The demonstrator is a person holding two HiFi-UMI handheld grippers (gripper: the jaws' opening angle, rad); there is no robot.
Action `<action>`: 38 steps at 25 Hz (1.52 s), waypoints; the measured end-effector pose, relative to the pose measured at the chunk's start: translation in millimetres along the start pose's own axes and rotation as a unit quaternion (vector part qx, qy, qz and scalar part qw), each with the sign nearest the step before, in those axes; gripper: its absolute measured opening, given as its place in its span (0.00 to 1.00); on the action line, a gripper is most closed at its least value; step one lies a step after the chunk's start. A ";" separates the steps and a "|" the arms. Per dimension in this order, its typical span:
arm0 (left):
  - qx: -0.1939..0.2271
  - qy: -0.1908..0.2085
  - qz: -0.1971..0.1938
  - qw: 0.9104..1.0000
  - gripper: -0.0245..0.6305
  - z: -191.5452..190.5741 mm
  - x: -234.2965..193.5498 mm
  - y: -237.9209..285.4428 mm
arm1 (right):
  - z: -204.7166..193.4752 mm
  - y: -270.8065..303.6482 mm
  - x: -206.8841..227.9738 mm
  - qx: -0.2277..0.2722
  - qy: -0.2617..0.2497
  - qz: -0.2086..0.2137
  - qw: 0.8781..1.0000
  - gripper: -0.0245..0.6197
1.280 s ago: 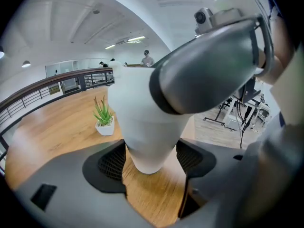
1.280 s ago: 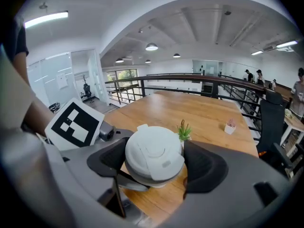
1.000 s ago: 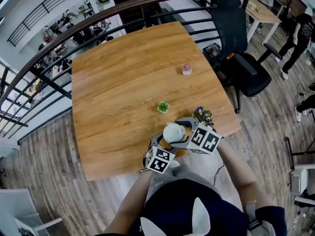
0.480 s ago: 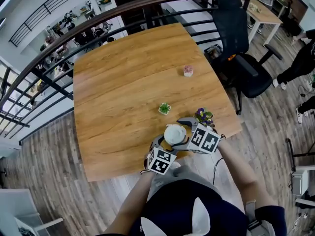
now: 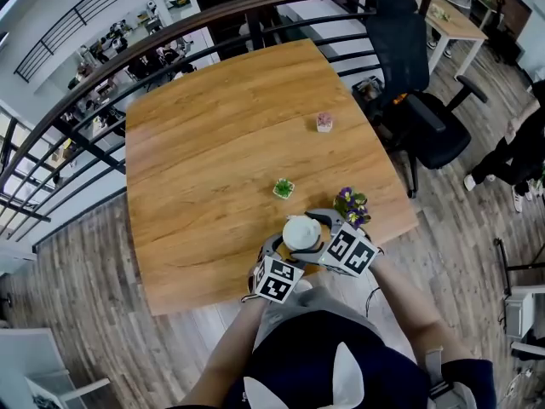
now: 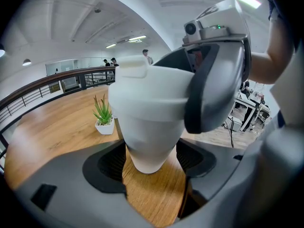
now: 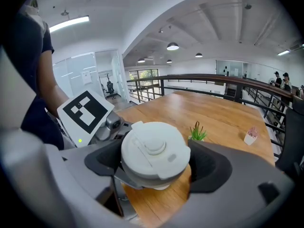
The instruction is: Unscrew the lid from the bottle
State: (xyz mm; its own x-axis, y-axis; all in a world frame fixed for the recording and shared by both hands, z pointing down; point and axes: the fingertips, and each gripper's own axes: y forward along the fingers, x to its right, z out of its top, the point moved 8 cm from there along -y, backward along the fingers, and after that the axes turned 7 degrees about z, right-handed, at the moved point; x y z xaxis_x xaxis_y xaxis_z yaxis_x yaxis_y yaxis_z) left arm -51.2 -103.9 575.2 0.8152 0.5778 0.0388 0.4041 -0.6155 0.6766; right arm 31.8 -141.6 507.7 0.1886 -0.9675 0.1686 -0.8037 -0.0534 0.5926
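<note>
Near the surface's (image 5: 213, 143) front edge, the left gripper (image 6: 151, 163) fingers clamp the white bottle (image 6: 147, 137) low on its body. Around the lid (image 7: 154, 146), the right gripper (image 7: 156, 165) fingers stand wide apart; they should probably close squarely on it before twisting.

1 bottle (image 6: 147, 141), 1 lid (image 7: 154, 148), 3 sm. plant pots (image 5: 283, 187), 2 grippers (image 5: 294, 250), 1 table (image 5: 213, 135).

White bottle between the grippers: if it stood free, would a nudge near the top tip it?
Probably yes: the bottle tapers to a narrow base under a wider lid, so it looks top-heavy. Its smooth, hard-looking wall would likely stay stiff but might slip.
</note>
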 end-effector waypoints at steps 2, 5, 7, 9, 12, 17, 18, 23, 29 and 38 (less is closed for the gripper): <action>0.000 0.000 0.000 1.000 0.54 -0.3 0.2 0.1 | 0.4 -1.5 -1.1 0.006 -0.001 -0.002 1.000 0.71; 0.000 0.000 0.001 1.000 0.54 -0.9 0.5 -0.6 | 3.3 -5.4 -3.6 0.021 -0.006 -0.005 1.000 0.70; 0.001 -0.001 0.001 1.000 0.54 -1.1 0.5 -0.9 | 5.6 -7.4 -4.8 0.027 -0.008 -0.004 1.000 0.70; 0.001 -0.001 0.001 1.000 0.54 -1.4 0.7 -0.9 | 7.8 -9.5 -5.9 0.034 -0.011 -0.004 0.999 0.70; 0.003 -0.001 0.001 1.000 0.54 -1.5 1.0 0.0 | 11.1 -13.7 -6.1 0.050 -0.007 -0.005 0.999 0.70; 0.002 -0.001 0.001 1.000 0.54 -1.7 0.0 1.2 | 17.1 -21.0 0.2 0.082 0.016 -0.015 0.996 0.70; 0.001 -0.001 0.000 1.000 0.54 -1.9 -0.1 1.3 | 18.0 -22.1 1.3 0.088 0.022 -0.016 0.996 0.70; 0.003 -0.002 -0.001 1.000 0.54 -1.9 -0.2 1.6 | 23.3 -29.2 5.7 0.124 0.062 -0.019 0.990 0.70; 0.004 -0.002 -0.003 1.000 0.54 -2.5 0.2 2.2 | 24.7 -38.2 14.8 0.179 0.145 -0.021 0.973 0.70; 0.003 -0.001 -0.004 1.000 0.54 -1.4 0.4 1.2 | 25.5 -58.3 34.8 0.261 0.274 -0.050 0.925 0.70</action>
State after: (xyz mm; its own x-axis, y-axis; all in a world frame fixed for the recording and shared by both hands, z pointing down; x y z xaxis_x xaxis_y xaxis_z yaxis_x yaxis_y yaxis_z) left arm -51.0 -103.7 577.0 0.8127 0.5818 0.0322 0.4133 -0.6145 0.6720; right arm 70.8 -178.4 458.9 0.4184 -0.6893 0.5915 -0.9031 -0.3850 0.1903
